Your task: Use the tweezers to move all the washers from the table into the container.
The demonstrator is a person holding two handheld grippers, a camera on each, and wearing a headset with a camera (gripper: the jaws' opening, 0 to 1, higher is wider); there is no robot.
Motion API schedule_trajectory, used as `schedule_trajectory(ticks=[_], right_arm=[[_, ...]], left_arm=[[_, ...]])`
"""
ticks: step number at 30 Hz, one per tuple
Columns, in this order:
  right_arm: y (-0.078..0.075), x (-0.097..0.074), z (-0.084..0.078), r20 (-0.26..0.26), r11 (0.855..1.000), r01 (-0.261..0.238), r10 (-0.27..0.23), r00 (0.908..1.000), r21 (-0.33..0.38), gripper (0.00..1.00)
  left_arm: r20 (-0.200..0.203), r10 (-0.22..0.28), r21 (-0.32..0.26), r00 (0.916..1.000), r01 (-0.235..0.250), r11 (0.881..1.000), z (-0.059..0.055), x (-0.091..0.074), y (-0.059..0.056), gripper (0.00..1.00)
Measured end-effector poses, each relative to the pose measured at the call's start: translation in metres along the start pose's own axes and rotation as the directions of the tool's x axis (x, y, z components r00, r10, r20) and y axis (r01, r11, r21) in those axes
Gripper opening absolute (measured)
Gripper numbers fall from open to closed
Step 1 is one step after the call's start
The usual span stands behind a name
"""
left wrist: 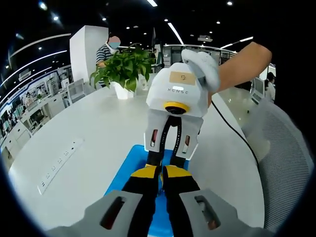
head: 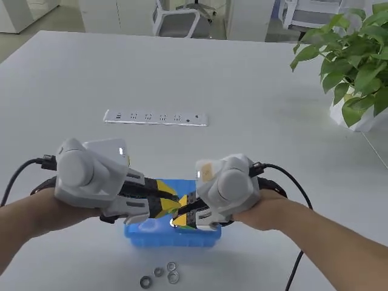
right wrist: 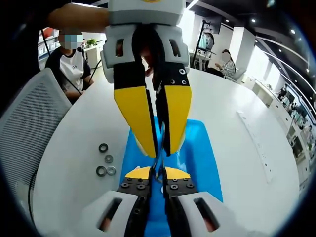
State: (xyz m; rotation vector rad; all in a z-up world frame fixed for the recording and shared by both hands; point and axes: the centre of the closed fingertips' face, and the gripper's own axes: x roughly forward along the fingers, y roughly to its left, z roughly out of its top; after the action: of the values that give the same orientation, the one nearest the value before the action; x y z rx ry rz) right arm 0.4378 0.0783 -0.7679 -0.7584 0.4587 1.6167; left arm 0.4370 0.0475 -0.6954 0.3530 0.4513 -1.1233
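Note:
Several metal washers [head: 160, 274] lie on the white table just in front of a blue container [head: 170, 237]; they also show left of the container [right wrist: 197, 163] as washers [right wrist: 105, 164]. Both grippers meet tip to tip above the container. My left gripper [head: 171, 203] [left wrist: 161, 173] has its yellow jaws pressed together. My right gripper [head: 183, 214] [right wrist: 158, 173] faces it, its jaws also closed. Thin metal tweezers [right wrist: 160, 148] run between both pairs of jaws, held at the two ends. In the right gripper view the left gripper [right wrist: 159, 145] hangs down from the top.
A white power strip [head: 156, 117] lies mid-table beyond the grippers. A potted plant [head: 354, 66] stands at the far right edge. Office chairs stand past the far edge of the table, and people sit in the background. A mesh chair [right wrist: 34, 123] is close beside the table.

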Motion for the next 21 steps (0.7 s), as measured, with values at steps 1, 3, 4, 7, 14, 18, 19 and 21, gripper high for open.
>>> schedule_trajectory(ticks=[1,3,4,7,14,18,19,21], right_arm=[[-0.0001,0.0000,0.0000,0.000,1.000,0.001,-0.001,1.0000,0.000,0.09],[-0.0006,0.0005,-0.0001,0.001,1.000,0.002,-0.002,1.0000,0.003,0.09],[-0.0005,0.0003,-0.0001,0.001,1.000,0.002,-0.002,1.0000,0.004,0.09],[-0.0004,0.0000,-0.0001,0.000,1.000,0.007,-0.007,1.0000,0.004,0.09],[-0.0019,-0.0012,-0.0011,-0.010,1.000,0.020,-0.020,0.9997,-0.005,0.11],[-0.0025,-0.0043,-0.0007,-0.006,1.000,0.027,-0.027,0.9996,0.002,0.11],[-0.0027,-0.0063,0.0000,-0.001,1.000,0.027,-0.027,0.9996,0.009,0.12],[-0.0022,-0.0085,0.0009,0.003,1.000,0.028,-0.028,0.9996,0.013,0.13]], left_arm=[[-0.002,0.003,0.002,1.0000,-0.003,1.000,-0.0005,-0.0002,0.0008,0.07],[-0.001,0.002,0.005,1.0000,-0.002,1.000,-0.0004,-0.0001,0.0009,0.07],[-0.001,0.001,0.012,1.0000,-0.001,1.000,-0.0002,0.0000,0.0007,0.07],[0.001,-0.001,0.003,1.0000,0.001,1.000,0.0000,0.0002,0.0009,0.07],[0.000,0.010,0.028,1.0000,-0.010,1.000,0.0009,0.0016,0.0020,0.06],[-0.002,0.007,0.030,1.0000,-0.007,1.000,0.0006,0.0021,0.0018,0.06],[-0.004,0.012,0.033,0.9999,-0.011,0.999,0.0003,0.0018,0.0027,0.06],[-0.005,0.015,0.033,0.9999,-0.015,0.999,0.0000,0.0014,0.0034,0.06]])
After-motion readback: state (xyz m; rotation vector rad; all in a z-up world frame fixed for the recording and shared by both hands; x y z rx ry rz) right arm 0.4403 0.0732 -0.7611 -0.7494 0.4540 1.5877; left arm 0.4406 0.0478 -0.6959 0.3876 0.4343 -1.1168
